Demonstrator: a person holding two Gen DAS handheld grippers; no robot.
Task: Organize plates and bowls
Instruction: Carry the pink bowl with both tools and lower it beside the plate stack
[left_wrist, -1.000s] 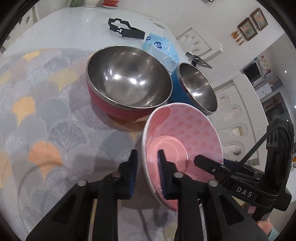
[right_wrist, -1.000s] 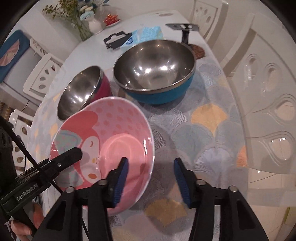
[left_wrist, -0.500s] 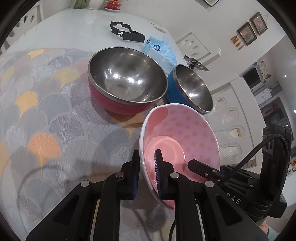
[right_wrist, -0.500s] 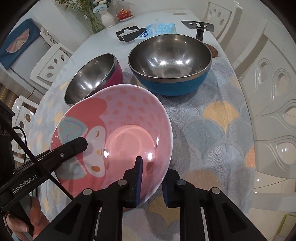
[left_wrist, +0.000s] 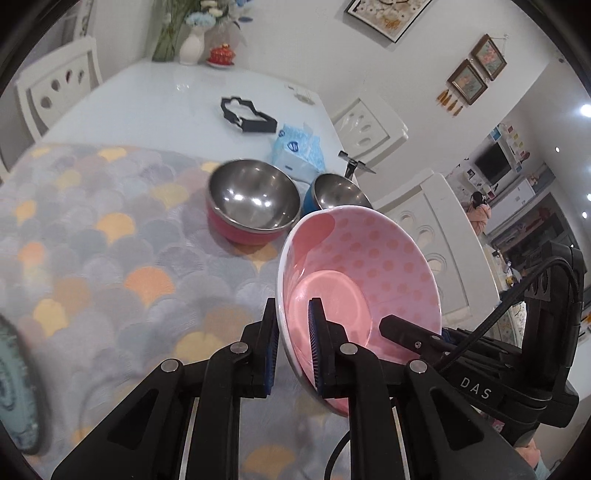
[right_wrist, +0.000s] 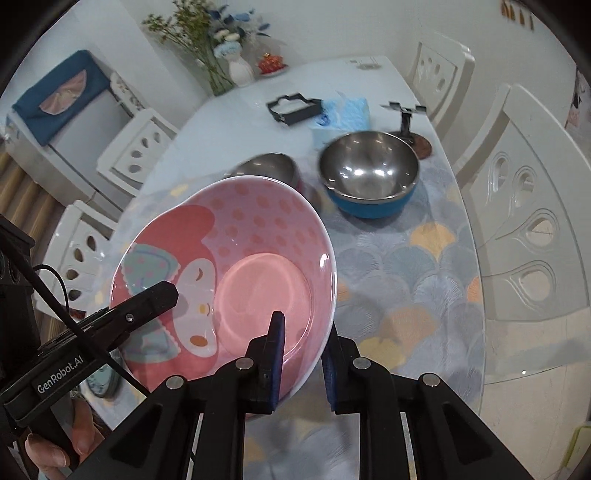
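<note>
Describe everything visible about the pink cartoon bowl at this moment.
The pink cartoon bowl is glossy, like melamine or ceramic: pink polka-dotted inside, white rim, with a cartoon face and pale blue bow printed on one side. It looks empty, tilted, and lifted clear of the scallop-patterned mat. The left gripper and right gripper each clamp its rim at opposite sides, one pad inside, one outside.

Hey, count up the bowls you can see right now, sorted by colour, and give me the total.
Pink bowl, held off the table by both grippers: 1
Red bowl with steel inside: 1
Blue bowl with steel inside: 1
Total: 3 bowls
</note>
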